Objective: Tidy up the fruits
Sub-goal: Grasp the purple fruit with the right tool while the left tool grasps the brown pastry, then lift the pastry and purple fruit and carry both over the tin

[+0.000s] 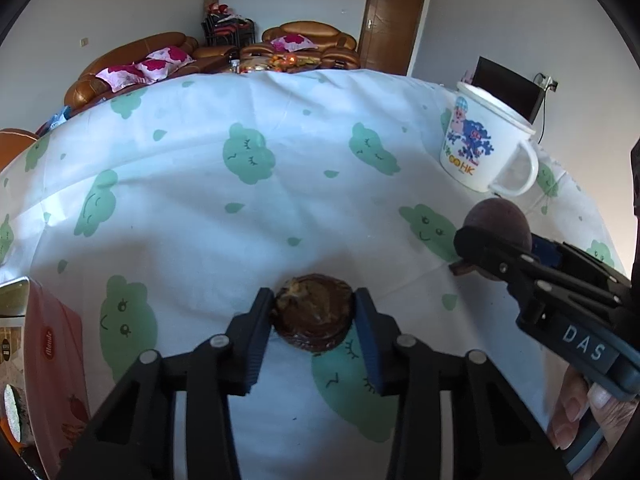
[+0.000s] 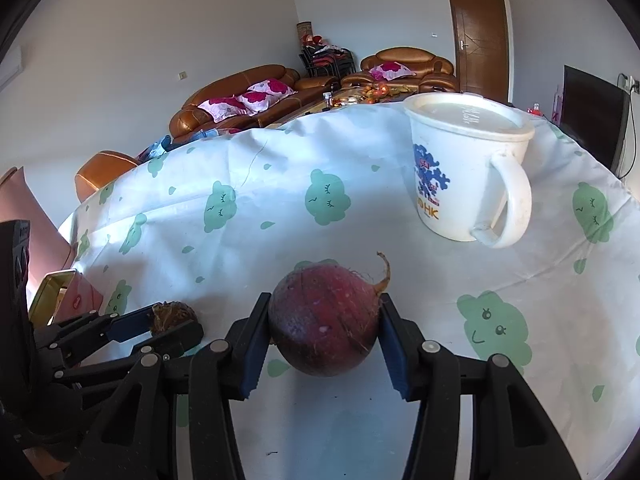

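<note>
My left gripper (image 1: pixel 314 312) is shut on a flat dark brown water chestnut (image 1: pixel 314 314) just above the cloud-print tablecloth (image 1: pixel 240 220). My right gripper (image 2: pixel 324 320) is shut on a round dark red radish (image 2: pixel 324 316) with a curled root tip. In the left wrist view the right gripper (image 1: pixel 492 248) shows at the right with the radish (image 1: pixel 498 220) in it. In the right wrist view the left gripper (image 2: pixel 172 322) shows at the lower left with the water chestnut (image 2: pixel 172 316) in it.
A white lidded mug (image 1: pixel 484 140) with a cartoon print stands at the back right of the table, also in the right wrist view (image 2: pixel 468 168). A pink tin box (image 1: pixel 52 360) sits open at the left edge, also in the right wrist view (image 2: pixel 60 292). Sofas stand behind the table.
</note>
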The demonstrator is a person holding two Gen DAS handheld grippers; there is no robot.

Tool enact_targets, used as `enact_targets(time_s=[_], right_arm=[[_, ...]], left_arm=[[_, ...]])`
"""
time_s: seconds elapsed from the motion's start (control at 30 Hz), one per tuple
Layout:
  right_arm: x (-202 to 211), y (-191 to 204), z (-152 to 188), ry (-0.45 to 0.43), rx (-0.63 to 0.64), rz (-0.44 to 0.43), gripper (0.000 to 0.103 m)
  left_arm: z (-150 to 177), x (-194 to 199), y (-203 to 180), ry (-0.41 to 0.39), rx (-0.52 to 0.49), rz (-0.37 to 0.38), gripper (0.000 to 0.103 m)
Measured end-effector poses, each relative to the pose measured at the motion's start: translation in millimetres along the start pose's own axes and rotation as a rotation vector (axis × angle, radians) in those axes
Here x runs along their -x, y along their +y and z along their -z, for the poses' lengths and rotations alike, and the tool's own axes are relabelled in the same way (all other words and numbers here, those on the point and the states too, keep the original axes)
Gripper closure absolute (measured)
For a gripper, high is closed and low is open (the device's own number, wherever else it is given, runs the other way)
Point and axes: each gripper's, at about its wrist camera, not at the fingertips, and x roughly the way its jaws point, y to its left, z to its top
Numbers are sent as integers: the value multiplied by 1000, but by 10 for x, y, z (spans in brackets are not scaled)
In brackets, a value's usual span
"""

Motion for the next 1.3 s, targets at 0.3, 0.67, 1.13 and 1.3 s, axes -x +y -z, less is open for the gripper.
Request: enact_targets(time_s=[0.3, 0.67, 1.13, 1.3], right_arm=[[79, 59, 12, -38, 32, -18, 51], [173, 145, 28, -82, 79, -53, 51], [285, 206, 47, -144, 109, -77, 51], [329, 210, 58, -167, 113, -83, 51]], left_arm=[[4, 58, 37, -27, 18, 24, 61], [22, 193, 82, -98, 43, -3, 61], [63, 438, 88, -231, 50, -55, 61], [70, 476, 89, -248, 49, -64, 61]])
